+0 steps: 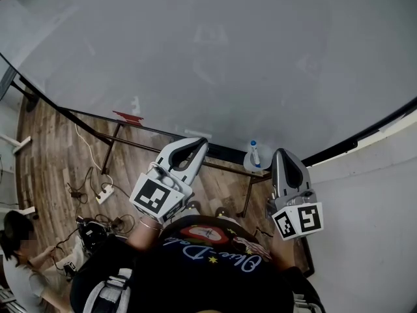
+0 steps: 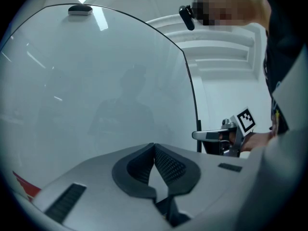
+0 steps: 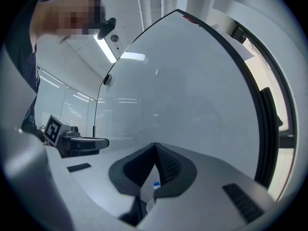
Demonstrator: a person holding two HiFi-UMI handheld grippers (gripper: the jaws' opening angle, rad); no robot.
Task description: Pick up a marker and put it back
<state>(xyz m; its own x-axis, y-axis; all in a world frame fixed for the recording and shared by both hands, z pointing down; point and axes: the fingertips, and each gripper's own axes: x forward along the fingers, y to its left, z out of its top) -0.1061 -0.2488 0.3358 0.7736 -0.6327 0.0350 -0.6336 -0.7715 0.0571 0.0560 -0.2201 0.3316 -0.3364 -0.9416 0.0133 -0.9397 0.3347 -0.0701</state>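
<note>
Your whiteboard (image 1: pixel 228 57) is pale grey-white with a black frame. The marker (image 1: pixel 254 150) is pale with a blue cap. Your left gripper (image 1: pixel 199 142) and right gripper (image 1: pixel 280 154) are light grey with black ribbed pads (image 2: pixel 169 167). Their cubes (image 1: pixel 155 195) carry black-and-white square patterns. The floor (image 1: pixel 58 155) is brown wood-grain.

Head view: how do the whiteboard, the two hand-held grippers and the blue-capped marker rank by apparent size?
1. The whiteboard, filling most of the frame.
2. The left hand-held gripper and right hand-held gripper: much alike, so unranked; both sit nearest the camera.
3. The marker, smallest.
</note>
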